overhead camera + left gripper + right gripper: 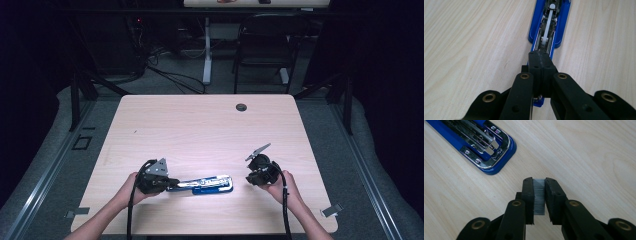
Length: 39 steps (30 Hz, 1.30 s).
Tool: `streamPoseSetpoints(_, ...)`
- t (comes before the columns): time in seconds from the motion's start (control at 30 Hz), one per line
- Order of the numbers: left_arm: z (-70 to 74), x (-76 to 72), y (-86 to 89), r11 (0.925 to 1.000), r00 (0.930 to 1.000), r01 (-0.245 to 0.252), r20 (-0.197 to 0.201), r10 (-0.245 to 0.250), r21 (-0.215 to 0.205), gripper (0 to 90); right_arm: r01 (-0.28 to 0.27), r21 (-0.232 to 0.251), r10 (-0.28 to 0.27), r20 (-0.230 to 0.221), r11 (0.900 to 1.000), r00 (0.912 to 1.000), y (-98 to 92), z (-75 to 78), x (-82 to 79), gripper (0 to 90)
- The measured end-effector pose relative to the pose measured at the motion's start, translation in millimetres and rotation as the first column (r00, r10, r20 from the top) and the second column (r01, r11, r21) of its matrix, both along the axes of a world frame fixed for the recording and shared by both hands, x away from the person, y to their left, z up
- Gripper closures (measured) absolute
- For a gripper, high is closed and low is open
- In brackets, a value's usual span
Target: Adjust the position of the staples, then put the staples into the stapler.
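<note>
1. I'm looking at a light wood table (210, 125) w/ a round cable hole (241, 107) near its far edge.
2. Grey floor (45, 165) is running round it, metal rails lying along both sides.
3. A black chair (265, 45) is standing behind, next to a white desk leg (206, 50).
4. Cables (170, 75) are trailing over the floor at the back.
5. Room edges are sitting in dark; light is falling mostly on the tabletop.

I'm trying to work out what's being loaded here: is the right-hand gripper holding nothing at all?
No: the right gripper is clamped on a silvery strip of staples, a little short of the opened blue stapler.
</note>
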<state>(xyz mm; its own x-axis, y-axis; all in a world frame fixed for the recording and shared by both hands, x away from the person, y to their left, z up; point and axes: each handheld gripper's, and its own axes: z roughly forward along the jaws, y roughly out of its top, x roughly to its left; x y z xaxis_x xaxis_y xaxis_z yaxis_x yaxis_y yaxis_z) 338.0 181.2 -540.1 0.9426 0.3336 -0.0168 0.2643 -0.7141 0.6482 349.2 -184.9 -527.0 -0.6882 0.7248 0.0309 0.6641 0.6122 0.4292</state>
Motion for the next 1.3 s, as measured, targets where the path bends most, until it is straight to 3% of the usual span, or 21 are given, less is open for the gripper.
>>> streamPoseSetpoints(0.2, -0.2, 0.3, -0.2, 1.0000, 1.0000, 0.002, 0.000, -0.002, -0.002, 90.0, -0.027, -0.004, 0.027, 0.016, 1.000, 0.9995, -0.5, 3.5, 0.8, 78.5)
streamPoseSetpoints(0.57, -0.3, 0.1, -4.6, 1.0000, 1.0000, -0.002, 0.003, 0.002, 0.001, 90.0, -0.040, 0.034, 0.038, 0.039, 0.999, 0.9985, -4.8, 10.2, 5.2, 78.4)
streamPoseSetpoints(1.0, -0.2, 0.2, -4.1, 1.0000, 1.0000, 0.001, 0.004, -0.001, -0.001, 90.0, -0.080, 0.051, 0.076, 0.083, 0.995, 0.9936, 3.1, 19.0, 14.2, 78.4)
streamPoseSetpoints(1.3, -0.6, -0.1, -4.2, 1.0000, 1.0000, -0.002, 0.008, 0.002, -0.006, 90.0, -0.107, 0.068, 0.101, 0.087, 0.992, 0.9911, 9.9, 23.3, 25.0, 78.5)
